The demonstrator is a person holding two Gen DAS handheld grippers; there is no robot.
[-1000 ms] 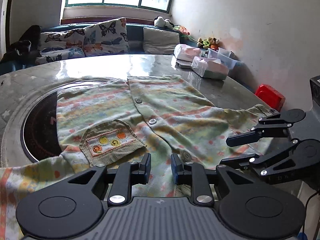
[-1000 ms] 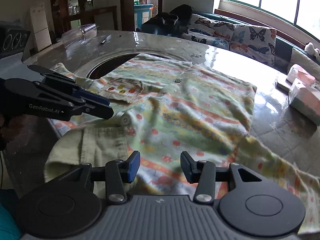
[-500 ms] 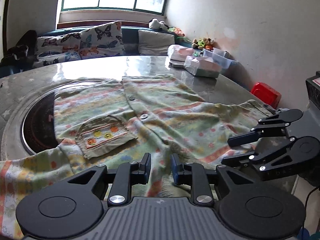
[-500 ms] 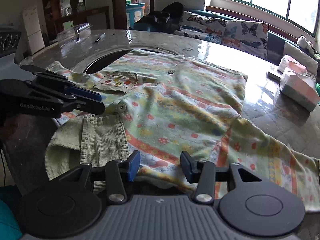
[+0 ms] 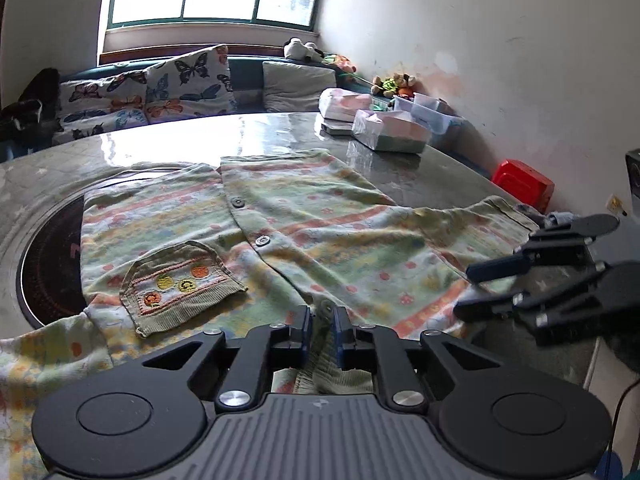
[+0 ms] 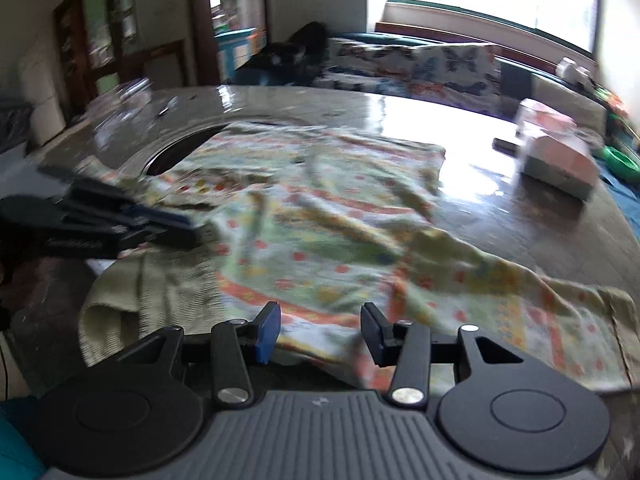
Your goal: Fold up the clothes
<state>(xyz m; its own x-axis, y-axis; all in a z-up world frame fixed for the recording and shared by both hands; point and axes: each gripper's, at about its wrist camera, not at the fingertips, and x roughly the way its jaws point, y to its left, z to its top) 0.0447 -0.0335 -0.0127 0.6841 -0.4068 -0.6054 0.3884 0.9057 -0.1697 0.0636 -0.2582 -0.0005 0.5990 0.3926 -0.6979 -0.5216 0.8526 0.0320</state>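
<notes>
A child's striped, patterned button shirt (image 5: 304, 240) with a green corduroy pocket (image 5: 180, 284) lies spread face up on the round stone table (image 5: 280, 136). My left gripper (image 5: 321, 330) is shut on the shirt's green corduroy collar at the near edge. My right gripper (image 6: 319, 334) is open just above the shirt's near hem (image 6: 320, 280), holding nothing. It also shows at the right of the left wrist view (image 5: 476, 288). The left gripper shows at the left of the blurred right wrist view (image 6: 188, 226).
Tissue packs and boxes (image 5: 388, 130) stand at the table's far right. A dark round inset (image 5: 48, 256) lies under the shirt's left side. A red box (image 5: 522, 186) sits beyond the right edge. A bench with butterfly cushions (image 5: 160, 88) runs behind.
My left gripper has closed on the collar and drawn the shirt toward the near edge. My right gripper has swung right, staying open; its view is now blurred.
</notes>
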